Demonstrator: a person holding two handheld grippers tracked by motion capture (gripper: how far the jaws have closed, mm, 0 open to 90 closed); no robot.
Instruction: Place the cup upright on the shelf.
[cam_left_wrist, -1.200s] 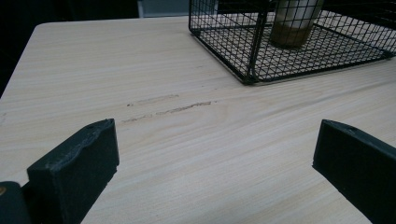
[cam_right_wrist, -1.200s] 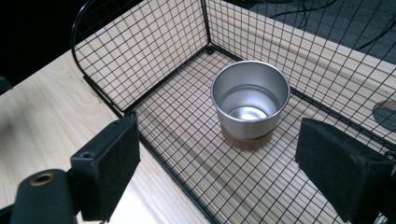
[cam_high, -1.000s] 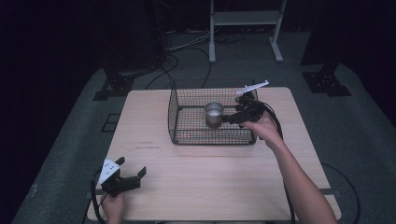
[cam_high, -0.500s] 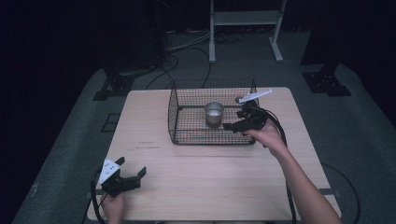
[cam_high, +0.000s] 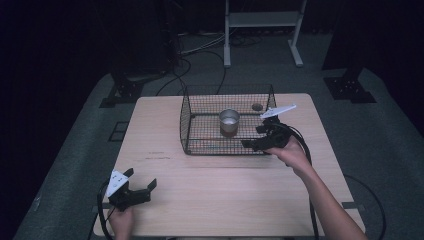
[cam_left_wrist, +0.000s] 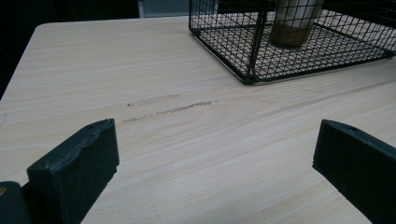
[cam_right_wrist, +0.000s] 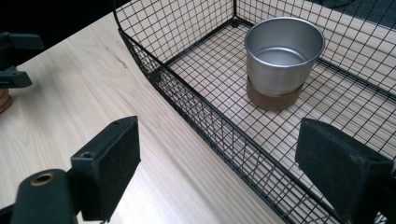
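Observation:
A black wire basket (cam_high: 200, 145) stands at the table's middle back. Inside it a silver metal cup (cam_high: 229, 120) sits upright on a round brown base (cam_right_wrist: 273, 99). My right gripper (cam_high: 254, 137) hovers open at the basket's front right corner, jaws wide apart over its front rim (cam_right_wrist: 196, 100), with the cup (cam_right_wrist: 284, 51) ahead and nothing held. My left gripper (cam_high: 141, 179) rests open and empty near the table's front left, pointing toward the basket (cam_left_wrist: 252, 56).
A small brown round thing (cam_high: 257, 106) lies in the basket's back right corner. Light scuff marks (cam_left_wrist: 168, 105) cross the wooden tabletop (cam_high: 225, 190) between my left gripper and the basket. Cables and stand legs (cam_high: 260, 30) sit on the floor behind.
My right gripper has drawn back from beside the cup toward the basket's front right edge. The cup stays in the basket. The left gripper has not moved.

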